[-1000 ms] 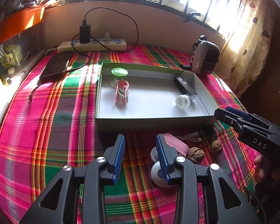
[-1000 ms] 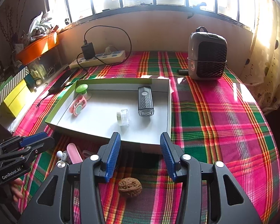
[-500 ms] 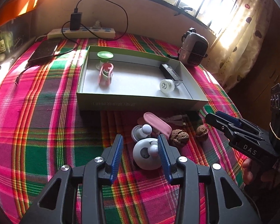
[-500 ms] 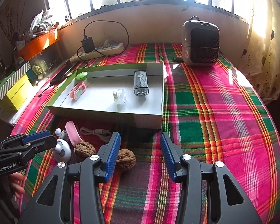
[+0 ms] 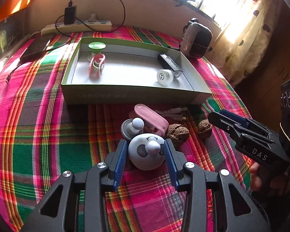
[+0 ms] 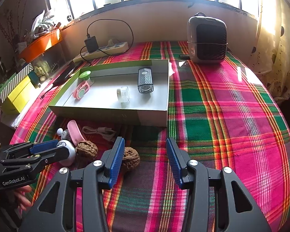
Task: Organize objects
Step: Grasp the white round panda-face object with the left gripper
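Plaid cloth (image 5: 48, 135) in pink, green and red covers the counter below a bright window.

Lower centre of the left wrist view: a white panda-faced round object (image 5: 147, 152) sits on the cloth between the blue pads of the left claw (image 5: 146, 154). The jaws have just been opening; they stand spread on either side of the object, and whether the pads touch it cannot be told.

Just above it lie a small grey-white knobbed piece (image 5: 132, 127), a pink case (image 5: 150, 117) and a white cable (image 5: 174, 114). To the right sit two walnuts: a nearer walnut (image 5: 177, 133) and a farther walnut (image 5: 205, 128).

In the right wrist view, the right claw (image 6: 145, 156) is spread, with nothing between its pads; one walnut (image 6: 130, 158) lies just beside its left pad.

Above the group stands an open green box (image 5: 125, 94) holding a pink-and-white item (image 5: 96, 67), a green-capped piece (image 5: 96, 47), a black device (image 5: 169, 63) and a small clear jar (image 5: 164, 76).

A heater (image 6: 206, 40) occupies the upper right, a power strip (image 6: 104, 50) the upper left.
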Demonstrator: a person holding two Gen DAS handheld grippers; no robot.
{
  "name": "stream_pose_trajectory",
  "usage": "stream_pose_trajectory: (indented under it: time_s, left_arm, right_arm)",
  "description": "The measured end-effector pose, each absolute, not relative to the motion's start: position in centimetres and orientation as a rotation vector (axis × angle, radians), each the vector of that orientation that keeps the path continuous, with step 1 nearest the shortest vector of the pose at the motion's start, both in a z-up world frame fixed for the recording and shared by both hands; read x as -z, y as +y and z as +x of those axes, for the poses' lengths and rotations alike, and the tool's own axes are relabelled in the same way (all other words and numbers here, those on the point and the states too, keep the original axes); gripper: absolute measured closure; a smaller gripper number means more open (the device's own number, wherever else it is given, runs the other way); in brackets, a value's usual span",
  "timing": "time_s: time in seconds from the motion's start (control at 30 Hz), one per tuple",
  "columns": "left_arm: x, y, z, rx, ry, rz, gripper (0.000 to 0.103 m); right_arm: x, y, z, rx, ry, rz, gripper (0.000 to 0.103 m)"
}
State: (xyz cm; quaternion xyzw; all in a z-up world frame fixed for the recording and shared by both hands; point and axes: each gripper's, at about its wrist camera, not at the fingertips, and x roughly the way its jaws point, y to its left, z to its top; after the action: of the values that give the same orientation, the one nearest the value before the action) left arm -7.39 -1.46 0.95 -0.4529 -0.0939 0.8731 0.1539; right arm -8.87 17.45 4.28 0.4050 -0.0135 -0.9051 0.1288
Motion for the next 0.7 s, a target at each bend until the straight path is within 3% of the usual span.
stream_pose_trajectory:
  time_s: [0.47, 0.7]
  left_arm:
    - [-0.94, -0.62, -7.64, -2.533, -0.225, -1.323, 0.066]
    - [-1.0, -1.06, -7.44, -2.533, -0.255, -1.313, 0.071]
  right_arm:
    - [-3.97, 17.57, -8.43, 2.627, -0.041, 1.181, 0.057]
    - [-4.0, 17.22, -8.17, 2.616, -0.035, 1.171, 0.057]
